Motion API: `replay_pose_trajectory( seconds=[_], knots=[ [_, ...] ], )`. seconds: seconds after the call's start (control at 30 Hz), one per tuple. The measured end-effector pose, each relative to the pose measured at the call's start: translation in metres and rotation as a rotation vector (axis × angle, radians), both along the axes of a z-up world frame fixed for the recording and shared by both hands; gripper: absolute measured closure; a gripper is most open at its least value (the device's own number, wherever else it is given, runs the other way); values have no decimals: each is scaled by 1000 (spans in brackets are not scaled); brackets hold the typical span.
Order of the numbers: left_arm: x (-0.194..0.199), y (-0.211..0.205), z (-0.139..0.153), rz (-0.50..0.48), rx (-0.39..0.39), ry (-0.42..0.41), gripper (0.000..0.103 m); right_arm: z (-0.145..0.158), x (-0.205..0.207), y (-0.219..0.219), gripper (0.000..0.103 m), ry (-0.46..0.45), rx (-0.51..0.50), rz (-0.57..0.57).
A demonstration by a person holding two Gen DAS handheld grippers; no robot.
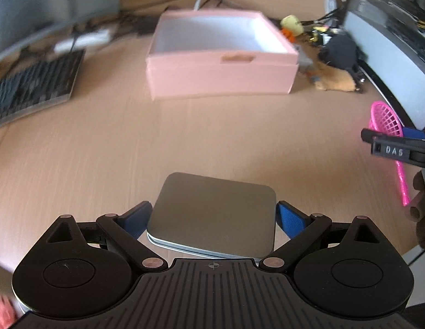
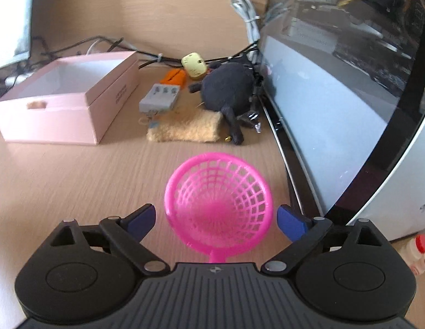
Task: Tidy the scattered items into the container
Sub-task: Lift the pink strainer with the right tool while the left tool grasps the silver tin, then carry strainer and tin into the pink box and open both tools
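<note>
A silver metal tin lies between the fingers of my left gripper, whose blue pads sit at its two sides; the jaws look closed on it. An open pink box stands further back on the desk; it also shows in the right wrist view. A pink plastic net scoop lies between the fingers of my right gripper, which is open with gaps on both sides. In the left wrist view the scoop and the right gripper appear at the right edge.
Beside the box lie a grey block, an orange piece, a yellow toy, a dark plush toy and a tan cloth. A monitor stands right; a keyboard lies left. Cables run along the back.
</note>
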State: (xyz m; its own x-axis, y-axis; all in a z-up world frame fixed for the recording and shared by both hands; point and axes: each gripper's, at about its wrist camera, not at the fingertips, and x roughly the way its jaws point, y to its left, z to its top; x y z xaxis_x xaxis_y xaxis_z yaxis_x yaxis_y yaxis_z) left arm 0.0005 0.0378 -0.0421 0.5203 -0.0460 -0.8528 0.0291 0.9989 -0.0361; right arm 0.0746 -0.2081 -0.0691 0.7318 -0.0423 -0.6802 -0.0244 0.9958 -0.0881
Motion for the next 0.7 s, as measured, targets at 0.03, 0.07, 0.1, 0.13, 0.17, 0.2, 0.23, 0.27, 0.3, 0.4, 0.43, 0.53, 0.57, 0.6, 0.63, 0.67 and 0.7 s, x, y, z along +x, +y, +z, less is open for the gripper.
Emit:
replay_pose_trajectory(
  seconds=[0.03,0.07,0.1,0.13,0.17,0.2,0.23,0.27,0.3,0.4,0.43,0.53,0.57,0.6,0.63,0.67,0.7],
  knots=[
    [-1,2,-1,14,-13,13,4,1,0,0,9,3,8,-1],
    [-4,4,-2,24,-17,16,4,1,-1,0,20,4,16,2],
    [-7,4,-2,29,-6,10,4,2,-2,1,23,10,26,30],
    [-9,4,-1,32,5,3,4,3,-4,4,23,11,27,57],
    [-11,3,-1,33,10,-3,4,5,-8,8,23,4,18,76],
    [-12,3,0,34,11,-8,4,7,-12,13,23,-8,6,104],
    [-13,3,2,34,13,-14,4,9,-16,18,23,-19,-4,131],
    [-14,3,3,34,17,-20,4,11,-21,22,23,-28,-10,153],
    [-15,4,4,32,21,-27,4,13,-25,27,23,-34,-9,175],
    [-15,4,5,27,21,-31,4,21,-35,41,23,-18,22,243],
    [-14,4,4,22,21,-31,4,25,-38,46,23,-13,33,265],
    [-12,5,3,2,20,-30,4,35,-46,59,23,-8,62,313],
    [-11,5,3,-4,20,-29,4,39,-48,63,23,-8,71,323],
    [-10,6,3,-11,19,-29,4,43,-50,67,23,-8,81,331],
    [-9,7,2,-20,16,-30,4,48,-52,70,22,-9,91,339],
    [-8,8,2,-30,12,-32,4,51,-53,74,22,-12,98,346],
    [-7,9,2,-38,9,-34,4,55,-55,78,22,-17,102,351]
  ],
)
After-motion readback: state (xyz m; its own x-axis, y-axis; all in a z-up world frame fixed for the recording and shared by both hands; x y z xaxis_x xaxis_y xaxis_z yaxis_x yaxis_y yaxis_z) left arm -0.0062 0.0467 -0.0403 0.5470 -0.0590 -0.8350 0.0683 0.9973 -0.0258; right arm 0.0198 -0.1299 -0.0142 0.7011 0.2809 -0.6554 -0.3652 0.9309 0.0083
